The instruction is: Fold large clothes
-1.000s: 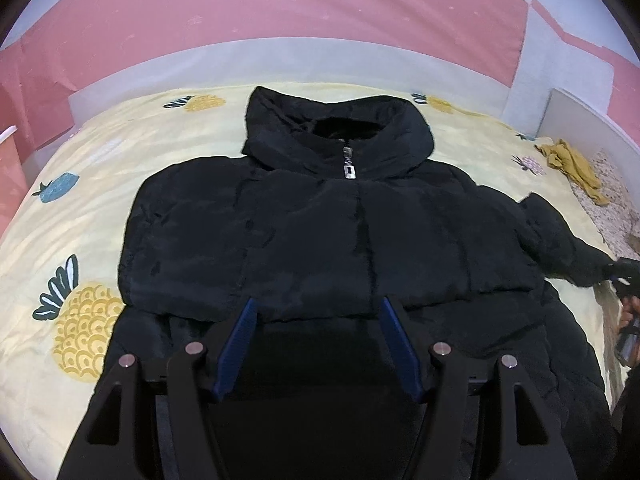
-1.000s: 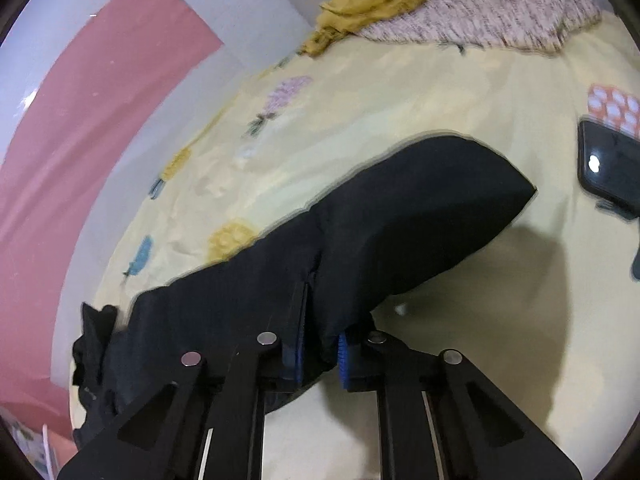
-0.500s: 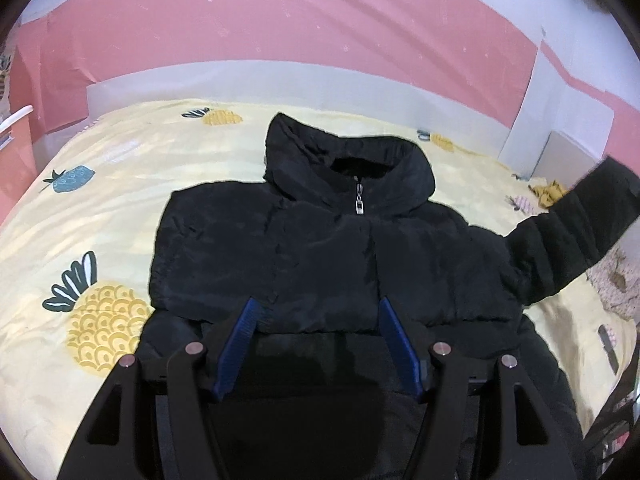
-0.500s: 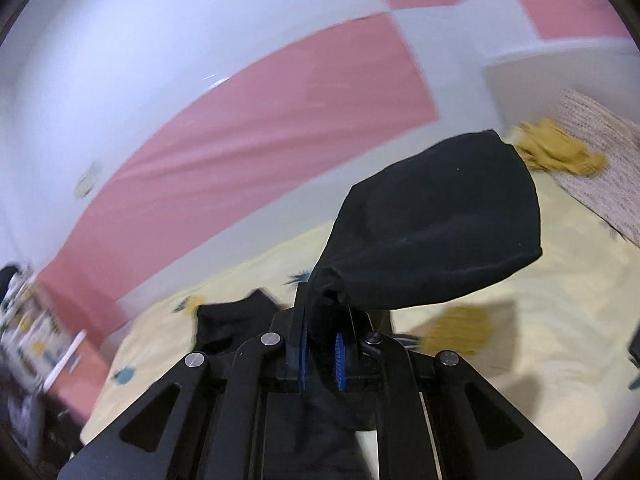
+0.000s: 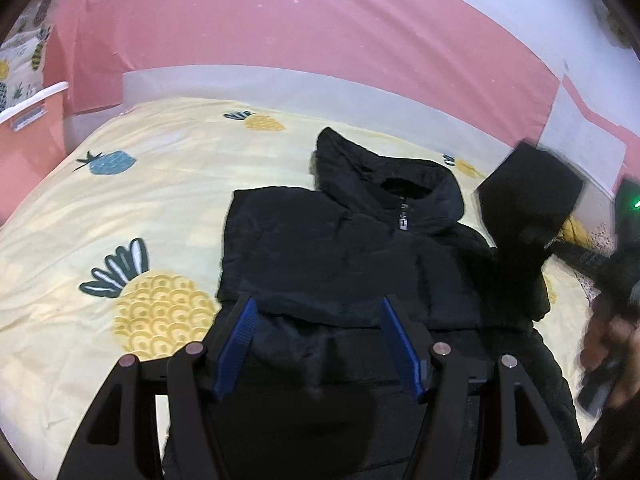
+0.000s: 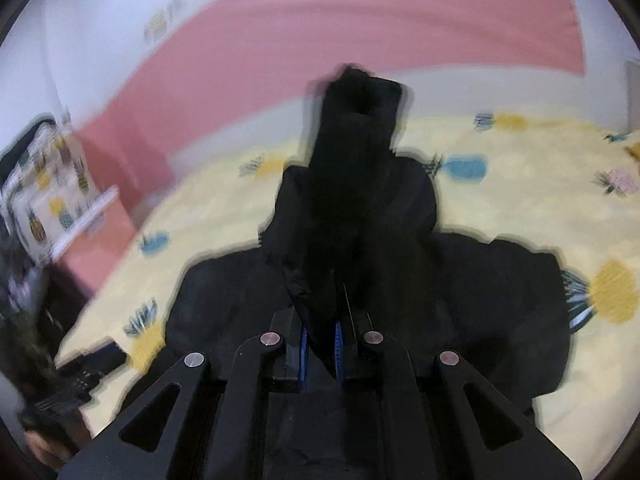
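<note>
A black hooded puffer jacket (image 5: 344,256) lies face up on the pineapple-print bed (image 5: 132,208), zipper closed, hood toward the headboard. My left gripper (image 5: 316,332) is open and empty, hovering over the jacket's lower half. My right gripper (image 6: 320,340) is shut on the jacket's right sleeve (image 6: 352,168) and holds it lifted above the jacket body (image 6: 500,300). The raised sleeve (image 5: 528,204) also shows in the left wrist view at the right. The right wrist view is motion-blurred.
A pink and white wall (image 5: 280,40) runs behind the bed. A pink cabinet (image 5: 24,132) with a white shelf stands at the left. A yellow cloth (image 5: 576,228) lies at the bed's right edge. A patterned pillow (image 6: 44,184) leans at the left.
My right gripper has lifted the sleeve off the bed and swung it up and over toward the jacket's middle. My left gripper has shifted left, staying open.
</note>
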The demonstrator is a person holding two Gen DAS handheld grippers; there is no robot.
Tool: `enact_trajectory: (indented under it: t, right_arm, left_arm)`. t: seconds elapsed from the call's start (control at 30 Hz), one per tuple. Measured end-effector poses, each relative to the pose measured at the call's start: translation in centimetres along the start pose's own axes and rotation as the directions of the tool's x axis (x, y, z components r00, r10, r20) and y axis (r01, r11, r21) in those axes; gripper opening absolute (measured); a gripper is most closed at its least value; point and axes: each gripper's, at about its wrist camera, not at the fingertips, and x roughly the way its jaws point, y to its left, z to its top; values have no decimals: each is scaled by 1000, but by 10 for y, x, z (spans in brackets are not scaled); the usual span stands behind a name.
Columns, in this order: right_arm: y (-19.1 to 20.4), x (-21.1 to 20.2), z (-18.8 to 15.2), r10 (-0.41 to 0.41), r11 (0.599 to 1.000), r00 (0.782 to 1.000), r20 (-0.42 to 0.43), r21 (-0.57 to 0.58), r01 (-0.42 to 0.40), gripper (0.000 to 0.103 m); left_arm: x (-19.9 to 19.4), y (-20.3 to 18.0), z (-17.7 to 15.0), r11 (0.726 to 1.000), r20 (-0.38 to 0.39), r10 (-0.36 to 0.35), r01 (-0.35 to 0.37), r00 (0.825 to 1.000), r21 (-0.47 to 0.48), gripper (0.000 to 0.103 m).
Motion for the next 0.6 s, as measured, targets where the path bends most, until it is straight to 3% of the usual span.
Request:
enact_trajectory:
  t: [0.07,0.17,0.33,0.47,0.6]
  right_arm:
    - [6,36,-18,-1,1000,997,-81,-17,0,12]
    - [6,68,-38,-11,999,987,-162,-31,6,24]
    - [12,63,-37,28,998,989,-142,-52,-36,45]
    - [20,34,-25,96,993,992,-86,-57,-101,46]
    - [2,-10,-14,119,992,993,11,-47,-118,46]
  left_arm:
    - [0,6,-1,1000,0,7,-7,1000,-6,66]
    - [1,14,-2,1000,-3,9,-9,1000,-12,66]
    - [1,15,2,1000,3,-4,4,1000,-19,66]
    - [0,3,12,999,12,-32,32,999,-13,68]
    - [-2,-26,26,997,34,-66,64,997,49,69]
